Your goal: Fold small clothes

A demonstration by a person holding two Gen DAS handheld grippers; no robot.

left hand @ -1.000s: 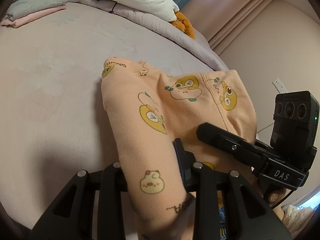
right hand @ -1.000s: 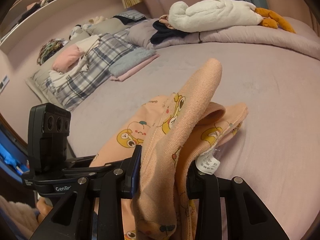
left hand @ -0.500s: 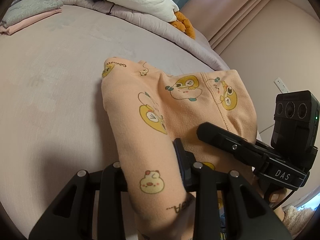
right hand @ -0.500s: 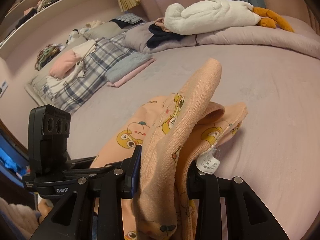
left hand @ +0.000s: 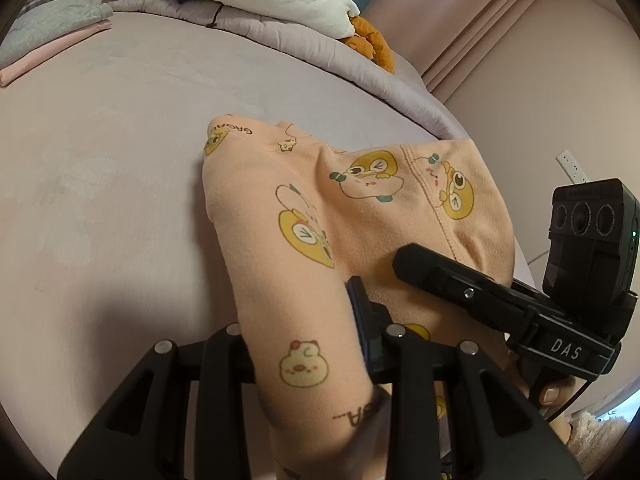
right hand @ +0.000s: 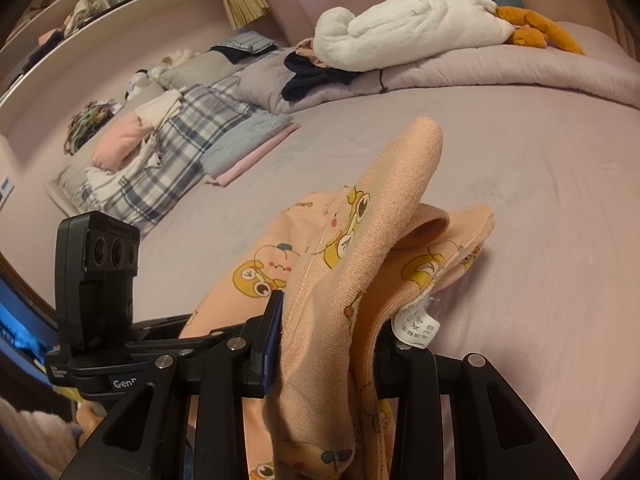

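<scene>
Left gripper [left hand: 308, 344] low over the bed, jaws clamped on a fold of peach garment [left hand: 360, 216], right gripper [right hand: 328, 344] beside it, jaws pinching the same garment's bunched edge

The left hand-held gripper [left hand: 308, 344] is matte black plastic, built of angled struts with triangular cut-outs and round silver screw heads along its top edge. One finger pad [left hand: 360, 320] has a dark blue edge. The right hand-held gripper [right hand: 326, 344] has the same black frame, silver screws and a blue-edged pad. Each carries a boxy black camera block with three round lenses; white lettering reads "DAS" on one mount and "Gen" on the other. A bare thumb [left hand: 554, 394] with a pale nail shows beneath.
</scene>
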